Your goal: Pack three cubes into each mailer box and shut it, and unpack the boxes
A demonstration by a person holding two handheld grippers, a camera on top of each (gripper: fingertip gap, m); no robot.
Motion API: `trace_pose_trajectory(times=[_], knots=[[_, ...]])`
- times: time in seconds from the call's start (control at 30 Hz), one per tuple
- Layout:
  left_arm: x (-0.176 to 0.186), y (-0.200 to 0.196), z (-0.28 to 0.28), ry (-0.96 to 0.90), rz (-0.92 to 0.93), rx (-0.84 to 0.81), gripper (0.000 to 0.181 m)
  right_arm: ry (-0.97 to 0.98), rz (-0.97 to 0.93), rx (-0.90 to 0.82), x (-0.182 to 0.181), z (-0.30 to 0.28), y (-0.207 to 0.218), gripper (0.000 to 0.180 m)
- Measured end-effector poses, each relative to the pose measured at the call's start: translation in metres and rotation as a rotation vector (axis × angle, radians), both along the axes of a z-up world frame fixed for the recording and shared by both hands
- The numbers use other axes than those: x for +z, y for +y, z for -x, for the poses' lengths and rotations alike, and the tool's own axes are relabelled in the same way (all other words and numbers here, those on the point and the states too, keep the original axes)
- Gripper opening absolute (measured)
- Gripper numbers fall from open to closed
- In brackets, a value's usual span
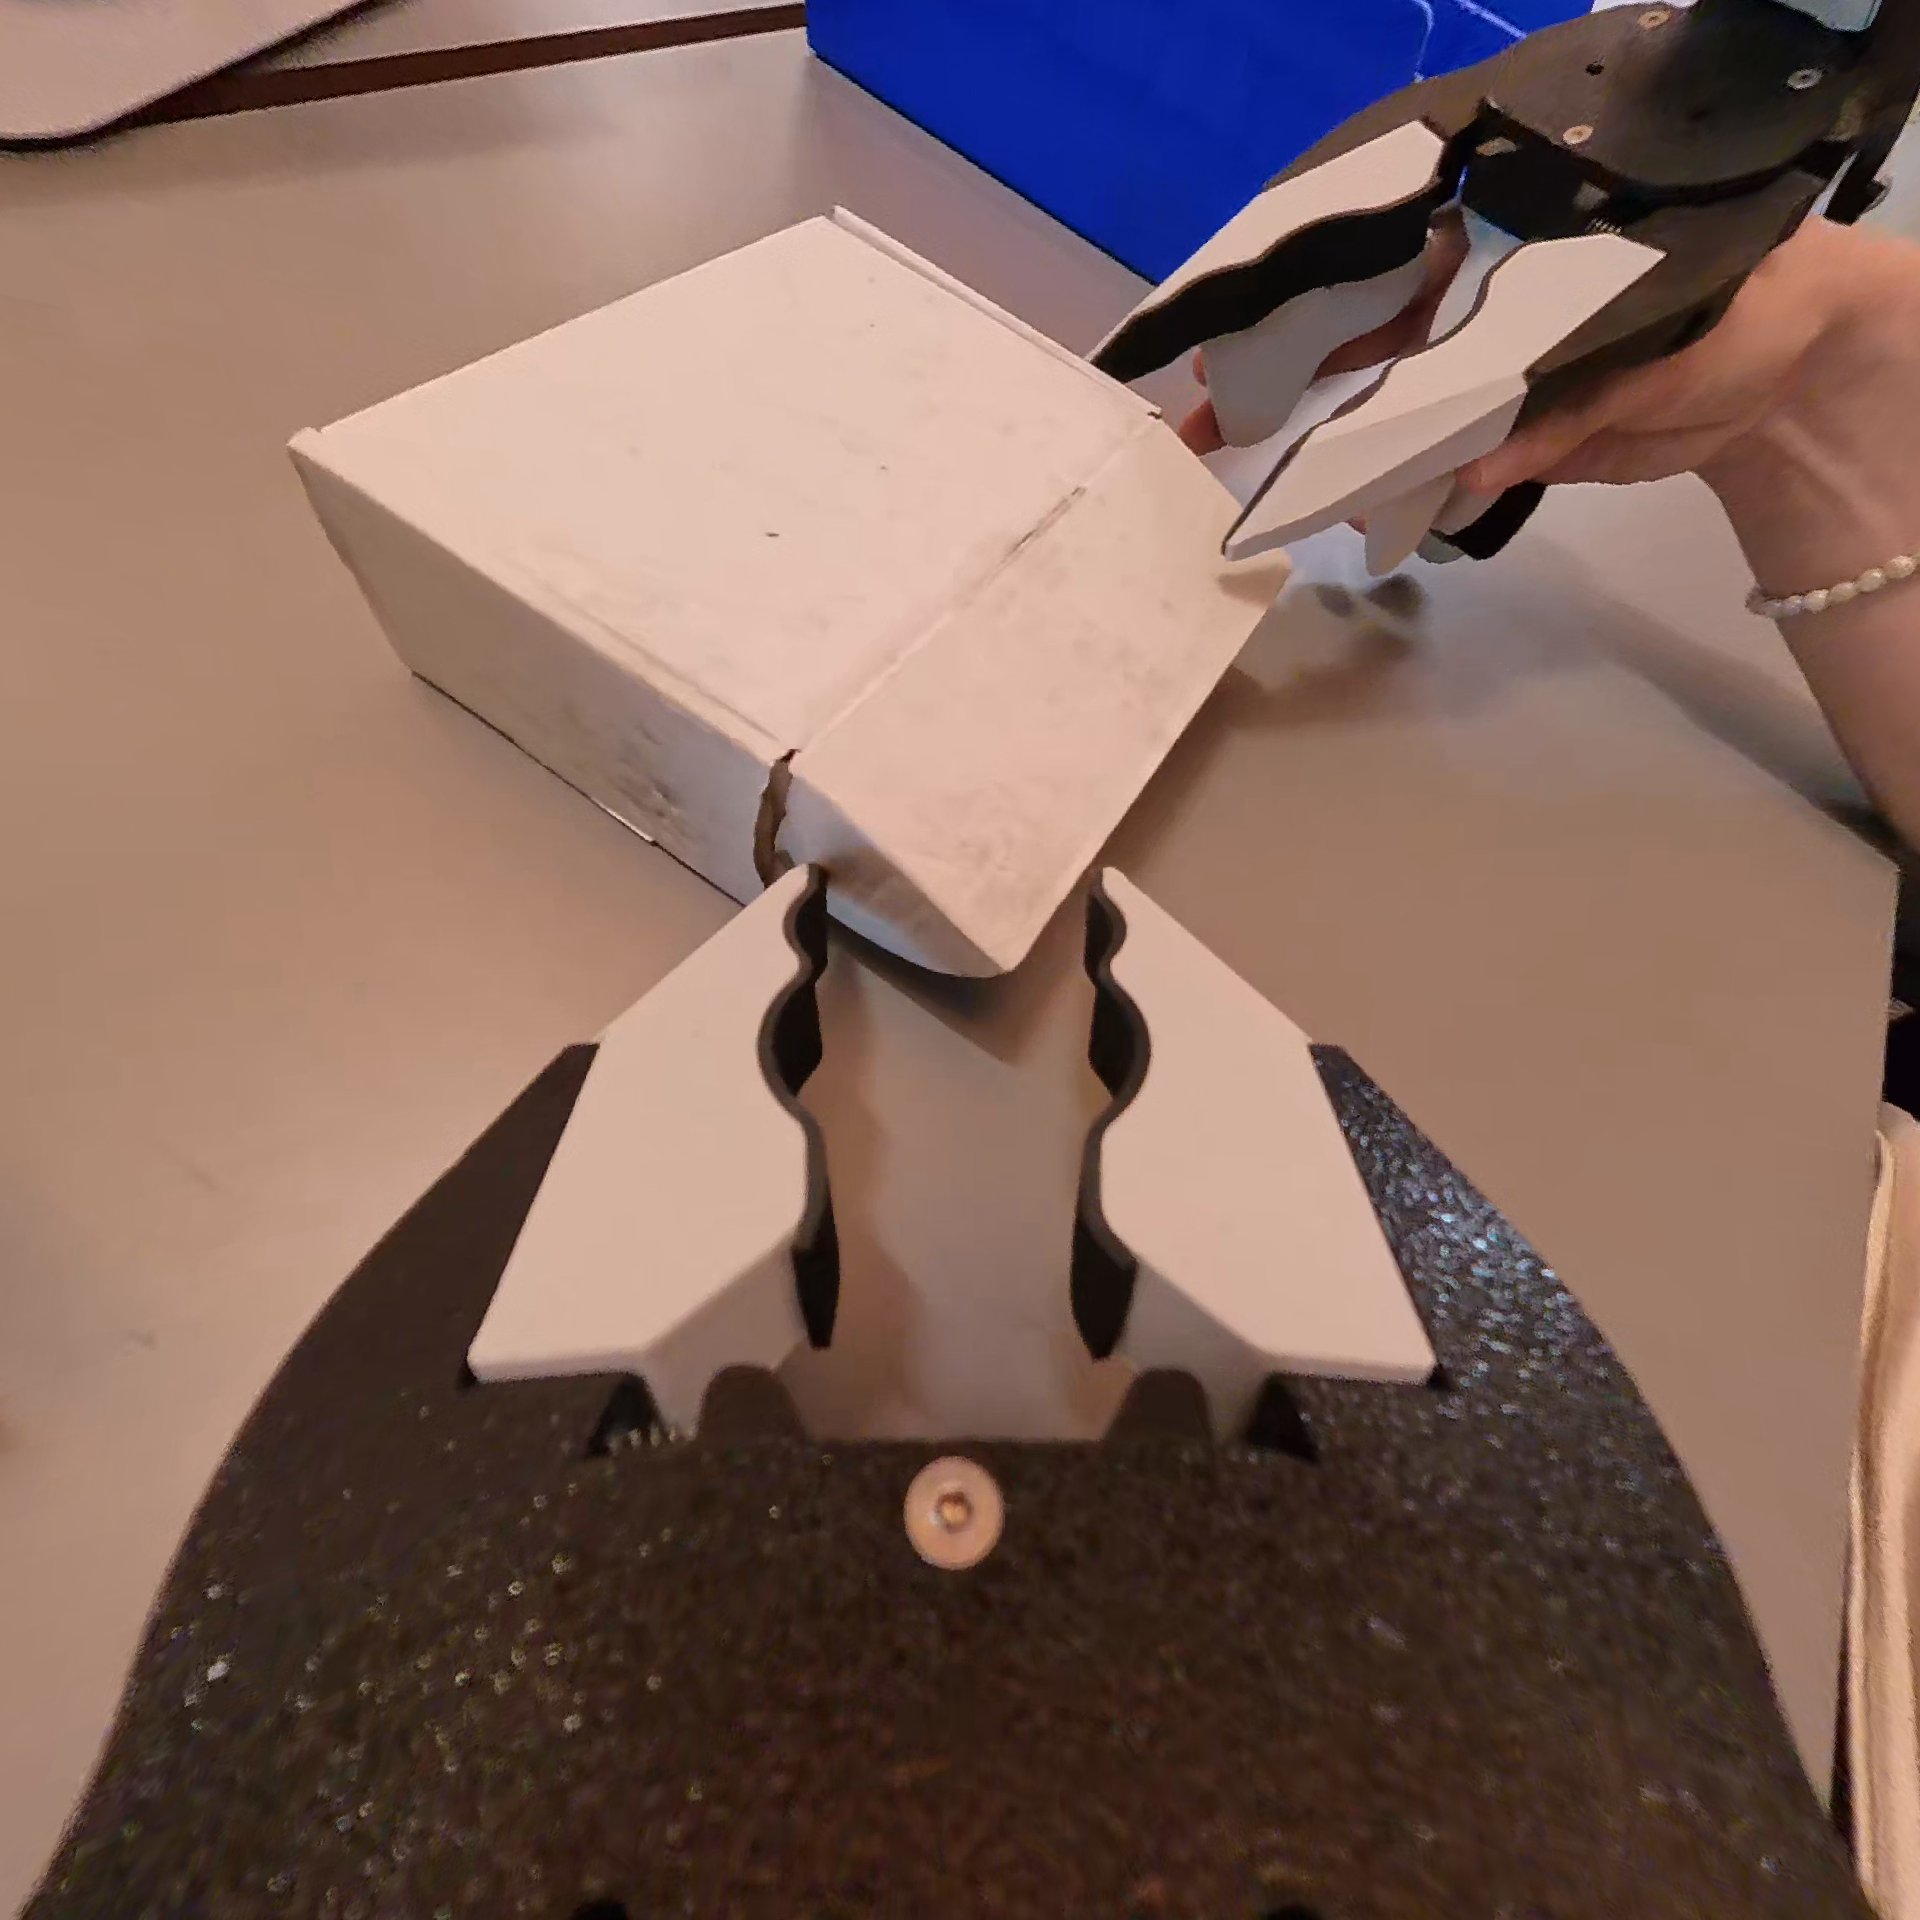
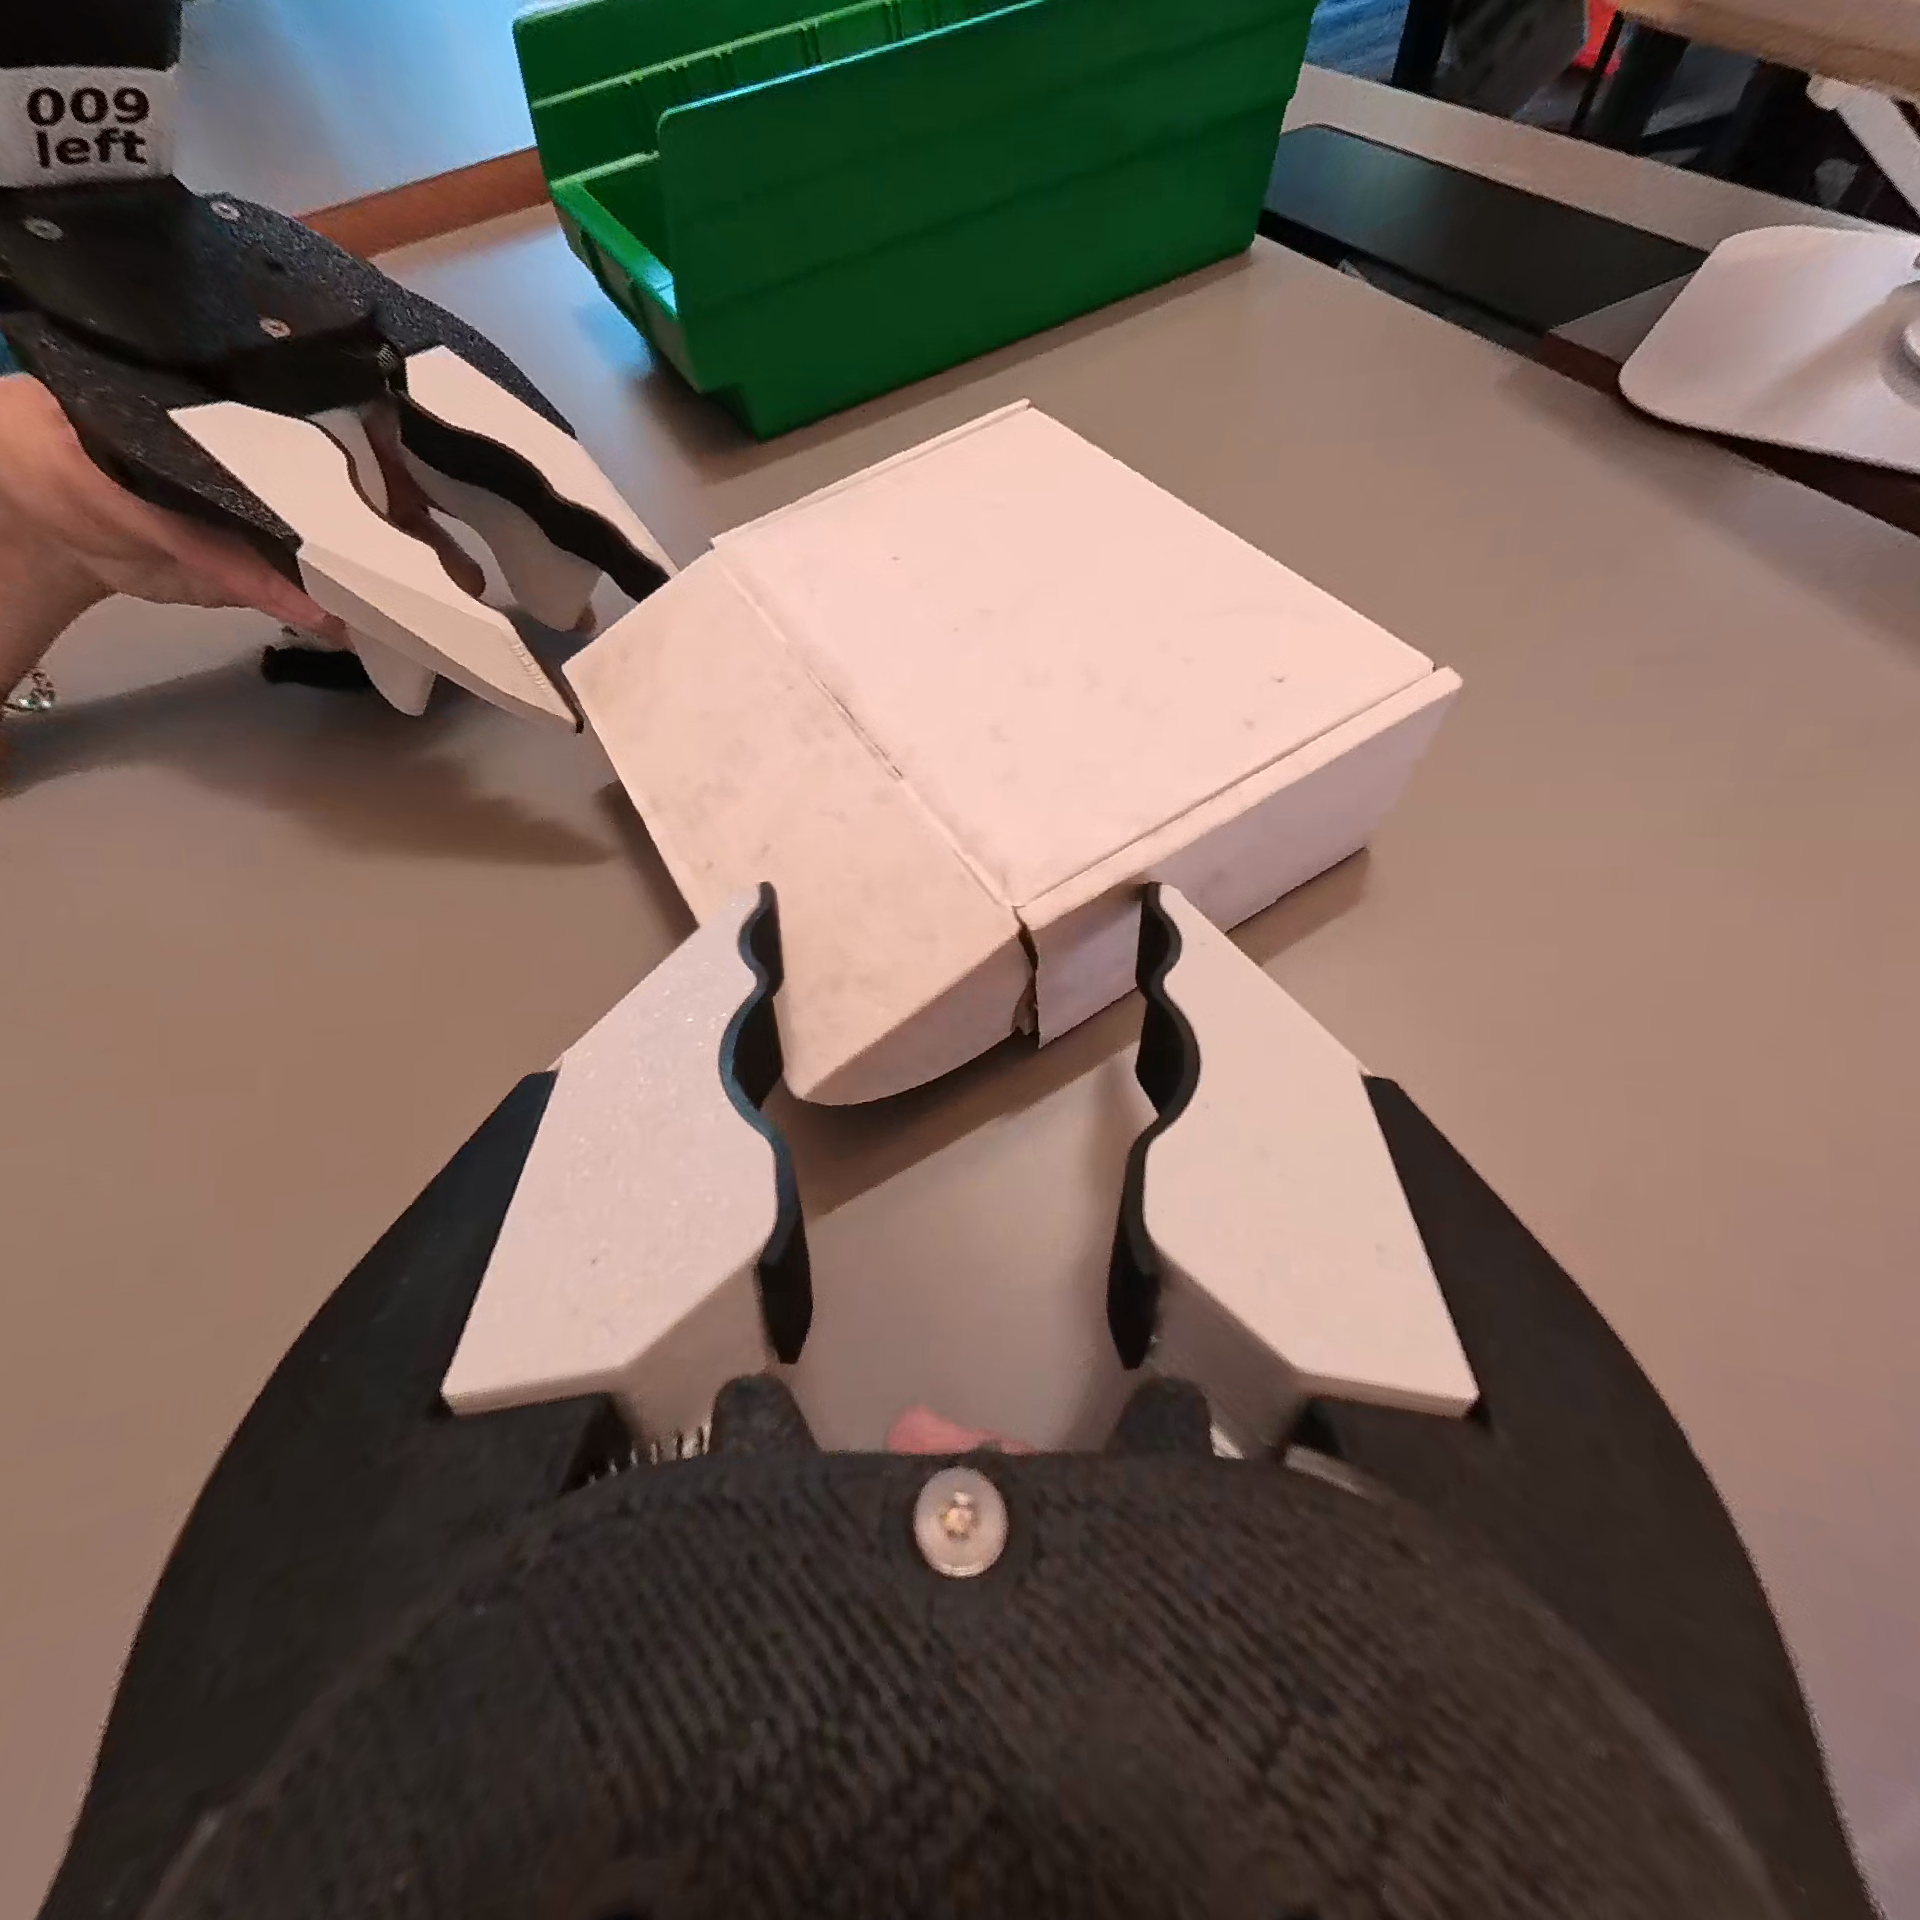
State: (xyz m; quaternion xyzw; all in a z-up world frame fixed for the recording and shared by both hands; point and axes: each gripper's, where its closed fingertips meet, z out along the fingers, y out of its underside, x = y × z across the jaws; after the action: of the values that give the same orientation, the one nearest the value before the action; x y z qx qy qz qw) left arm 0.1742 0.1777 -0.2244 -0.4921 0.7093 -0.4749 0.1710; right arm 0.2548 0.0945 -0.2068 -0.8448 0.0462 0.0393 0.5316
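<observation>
The box (image 1: 727,499) sits lid-down on the desk (image 1: 260,1039) between both grippers, whose spread fingers, left (image 1: 951,914) and right (image 2: 956,914), flank opposite ends of its untucked front flap (image 1: 1018,707), seemingly to tuck or lift it.

Each gripper has a black, grainy fan-shaped body carrying two pale grey wedge-shaped fingers lined on their inner edges with wavy black pads. On the left gripper (image 1: 951,883) a silver screw (image 1: 953,1511) sits in the middle of the body just behind the fingers; the right gripper (image 2: 956,904) has a matching screw (image 2: 960,1524). The left gripper's housing bears a white label with black lettering (image 2: 85,125). A beaded pearl bracelet (image 1: 1834,594) circles the wrist behind the right gripper.
</observation>
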Motion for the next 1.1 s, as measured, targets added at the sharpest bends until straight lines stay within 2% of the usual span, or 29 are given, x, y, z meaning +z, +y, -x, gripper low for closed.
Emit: trace_pose_trajectory(times=[0.1,0.33,0.47,0.63,0.73,0.87,1.1], knots=[[0.000,0.005,-0.004,-0.003,-0.008,0.011,0.047,-0.016,0.011,0.020,-0.005,0.000,-0.001,0.062],[0.002,0.011,-0.001,-0.003,0.012,0.001,0.045,-0.035,0.001,0.014,-0.005,-0.002,0.000,0.064],[0.014,0.036,-0.006,-0.088,-0.029,0.093,0.050,-0.040,0.009,0.039,-0.006,-0.001,-0.004,0.068],[0.008,0.027,-0.007,-0.064,-0.001,-0.001,0.056,-0.034,0.015,0.065,-0.007,-0.001,-0.003,0.069],[0.004,0.024,-0.013,-0.029,0.007,-0.033,0.067,-0.028,0.019,0.091,-0.008,0.002,-0.002,0.066],[0.000,0.019,-0.025,-0.024,-0.029,-0.082,0.062,-0.019,0.041,0.104,-0.012,-0.001,-0.001,0.064],[-0.004,0.023,-0.035,-0.047,-0.126,-0.051,0.049,-0.106,0.092,0.061,-0.020,-0.013,0.003,0.057]])
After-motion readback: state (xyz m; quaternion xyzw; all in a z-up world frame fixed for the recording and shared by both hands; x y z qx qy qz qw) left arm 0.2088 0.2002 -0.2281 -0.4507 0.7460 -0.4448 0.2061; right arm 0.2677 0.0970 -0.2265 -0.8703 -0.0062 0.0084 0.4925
